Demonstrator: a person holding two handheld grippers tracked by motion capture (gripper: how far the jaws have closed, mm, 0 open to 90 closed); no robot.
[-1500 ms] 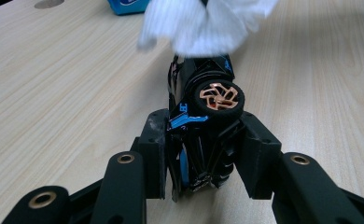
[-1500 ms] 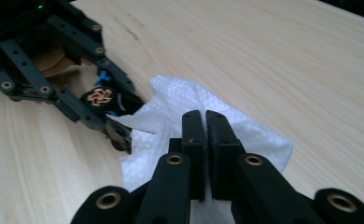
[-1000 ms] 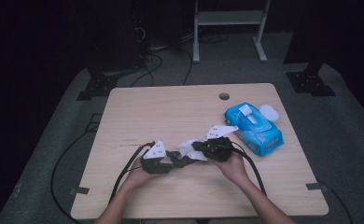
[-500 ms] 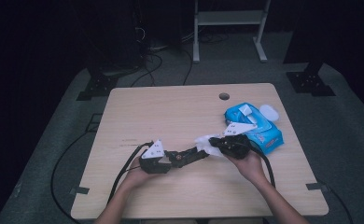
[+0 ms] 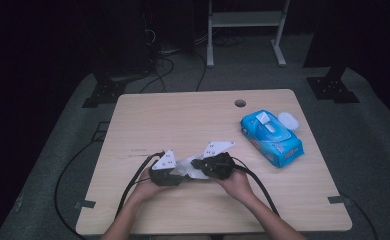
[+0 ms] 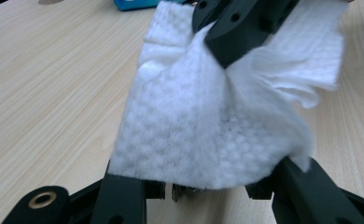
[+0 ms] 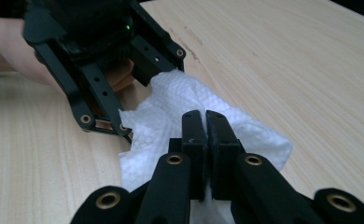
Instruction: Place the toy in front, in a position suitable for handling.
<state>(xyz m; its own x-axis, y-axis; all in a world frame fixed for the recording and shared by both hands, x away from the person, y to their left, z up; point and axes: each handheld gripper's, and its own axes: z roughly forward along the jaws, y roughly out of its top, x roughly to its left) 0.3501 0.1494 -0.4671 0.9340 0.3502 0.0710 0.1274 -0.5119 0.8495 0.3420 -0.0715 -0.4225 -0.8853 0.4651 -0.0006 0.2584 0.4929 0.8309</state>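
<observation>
One white embossed paper wipe (image 5: 190,167) hangs stretched between the two grippers, just above the light wooden counter (image 5: 183,120) near its front edge. The right gripper (image 7: 206,122) has its jaws pressed together on a fold of the wipe, with the sheet bunched on both sides of them. The left gripper (image 5: 170,174) meets the wipe from the opposite side; its jaws sit under the sheet's lower edge in the left gripper view, and it cannot be told whether they are clamped on it or merely touching, though the sheet seems to be held there.

The chief risk is a tear: the wipe is thin and soft, and if the two hands draw apart too sharply or twist against each other, it could rip at the right jaws' pinch. If the left grip is shallow, the corner could also slip free and the sheet would droop onto the counter.

By count: one wipe, two grippers, and one blue plastic pack of wipes (image 5: 271,138) with its white flip lid (image 5: 287,120) open, well off to the right.
</observation>
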